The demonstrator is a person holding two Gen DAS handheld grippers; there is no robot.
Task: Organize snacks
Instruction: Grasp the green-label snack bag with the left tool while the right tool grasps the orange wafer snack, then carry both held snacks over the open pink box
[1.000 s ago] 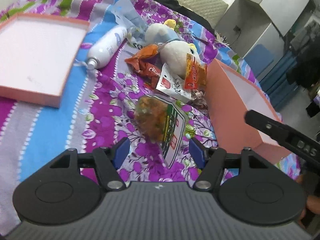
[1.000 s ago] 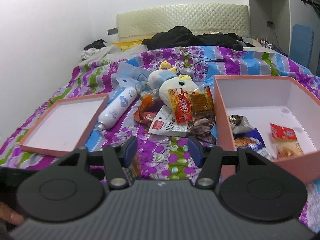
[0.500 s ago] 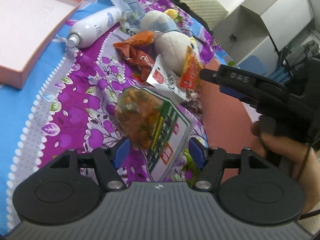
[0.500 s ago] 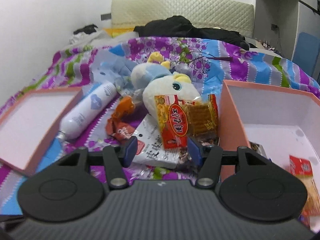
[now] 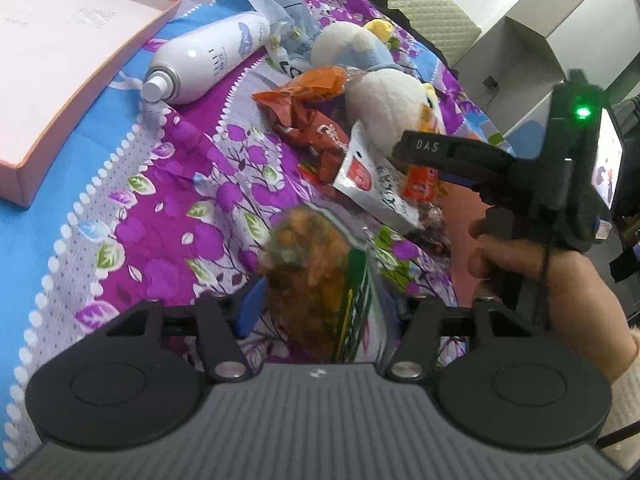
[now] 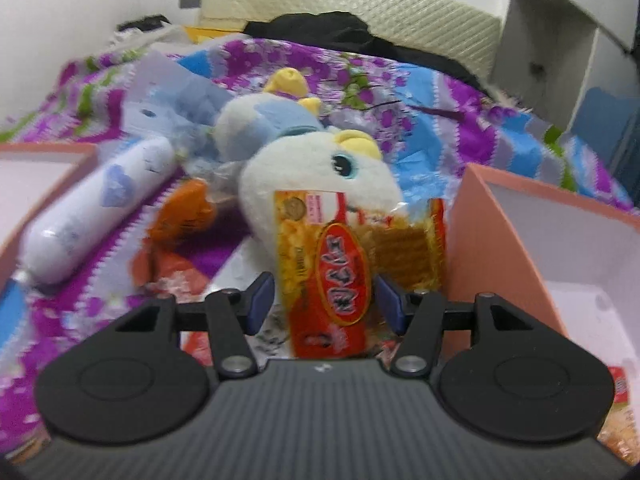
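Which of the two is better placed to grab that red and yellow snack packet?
The right hand-held gripper: its open fingers already sit either side of the red and yellow snack packet. The left hand-held gripper straddles an orange snack bag.

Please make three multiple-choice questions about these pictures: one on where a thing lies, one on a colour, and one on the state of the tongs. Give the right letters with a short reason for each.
1. Where does the white spray bottle lie?
A. inside the deep pink box
B. on the bedspread, beside the shallow pink tray
C. on top of the plush toy

2. What colour is the red-and-yellow cracker packet's oval label?
A. green
B. blue
C. red

3. How do the left tongs stand at the green-and-orange snack bag?
A. open, one finger on each side of the bag
C. shut on the spray bottle
B. shut with nothing between them

Answers:
1 B: the bottle rests on the floral bedspread next to the shallow pink tray.
2 C: the right wrist view shows a red oval.
3 A: blue pads stand apart, the bag between them.
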